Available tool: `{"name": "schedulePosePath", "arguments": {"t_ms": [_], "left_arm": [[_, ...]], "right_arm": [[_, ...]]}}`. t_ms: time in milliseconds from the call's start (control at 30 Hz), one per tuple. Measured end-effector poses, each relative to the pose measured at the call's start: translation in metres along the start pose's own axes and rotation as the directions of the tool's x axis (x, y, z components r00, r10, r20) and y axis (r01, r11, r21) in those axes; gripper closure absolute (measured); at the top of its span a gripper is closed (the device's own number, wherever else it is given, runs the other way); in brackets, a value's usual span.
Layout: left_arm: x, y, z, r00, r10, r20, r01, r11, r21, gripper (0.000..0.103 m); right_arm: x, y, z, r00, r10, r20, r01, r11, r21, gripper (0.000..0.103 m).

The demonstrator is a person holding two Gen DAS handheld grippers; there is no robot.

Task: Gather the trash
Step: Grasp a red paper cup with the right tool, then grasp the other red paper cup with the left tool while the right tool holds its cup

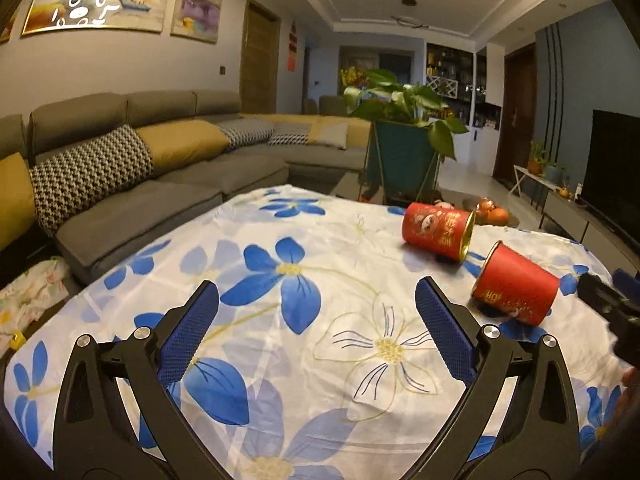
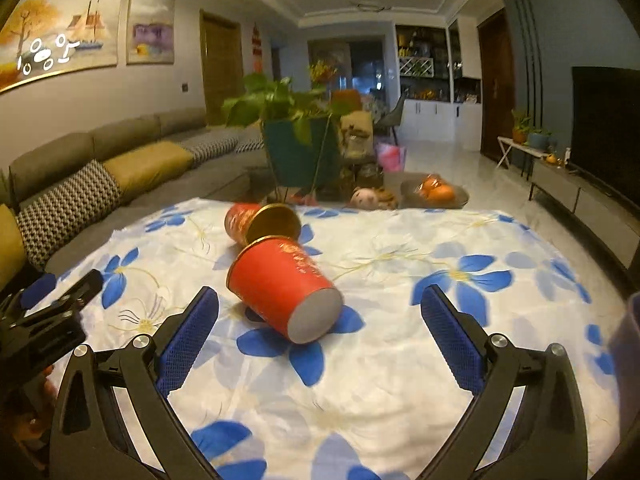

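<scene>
We see the left gripper with its blue-padded fingers spread wide and nothing between them, only the flowered cloth beneath. The right gripper also stands with its jaws far apart, gripping nothing; the nearer red cup lies just ahead of the gap between its pads, not touched by either.

Both cups lie on their sides on the white cloth with blue flowers that covers the table. In the right wrist view the nearer red cup points its grey base toward us and its gold-rimmed mouth away; the farther red cup lies right behind it, its gold-lined mouth turned toward the nearer one, the two rims close together or touching, we cannot tell which. In the left wrist view the same cups sit off to the right of the left gripper, well clear of its fingers.

The left gripper's black body shows at the left edge of the right wrist view, beside the right one. Beyond the table we see a potted plant in a teal holder, a grey sofa with yellow and houndstooth cushions along the left wall, and a dark television on the right.
</scene>
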State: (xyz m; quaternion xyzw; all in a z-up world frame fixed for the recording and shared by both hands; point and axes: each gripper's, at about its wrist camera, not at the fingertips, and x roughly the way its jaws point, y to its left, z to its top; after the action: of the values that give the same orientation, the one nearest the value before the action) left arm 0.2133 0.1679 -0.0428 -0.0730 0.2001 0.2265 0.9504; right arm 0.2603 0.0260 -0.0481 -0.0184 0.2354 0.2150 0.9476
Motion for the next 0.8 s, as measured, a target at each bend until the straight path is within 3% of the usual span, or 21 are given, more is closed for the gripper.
{"name": "schedulePosePath", "arguments": {"t_ms": [333,467,567,800], "left_arm": [[-0.004,0.004,-0.007,0.999,-0.053,0.004,0.053,0.998,-0.033,0.006],[-0.002,0.001,-0.008,0.997,-0.073,-0.004,0.073,0.997,-0.023,0.006],[0.0,0.001,-0.008,0.997,-0.079,-0.014,0.079,0.996,-0.028,0.006],[0.001,0.002,-0.008,0.994,-0.104,-0.018,0.103,0.994,-0.036,0.006]], "right_arm": [[0.042,0.01,0.01,0.998,0.021,-0.061,-0.024,0.999,-0.047,0.008],[0.058,0.011,0.008,0.992,0.044,-0.117,-0.05,0.998,-0.048,0.016],[0.065,0.009,0.005,0.985,0.067,-0.159,-0.074,0.997,-0.038,0.031],[0.063,0.007,0.003,0.98,0.112,-0.166,-0.117,0.993,-0.019,0.047]]}}
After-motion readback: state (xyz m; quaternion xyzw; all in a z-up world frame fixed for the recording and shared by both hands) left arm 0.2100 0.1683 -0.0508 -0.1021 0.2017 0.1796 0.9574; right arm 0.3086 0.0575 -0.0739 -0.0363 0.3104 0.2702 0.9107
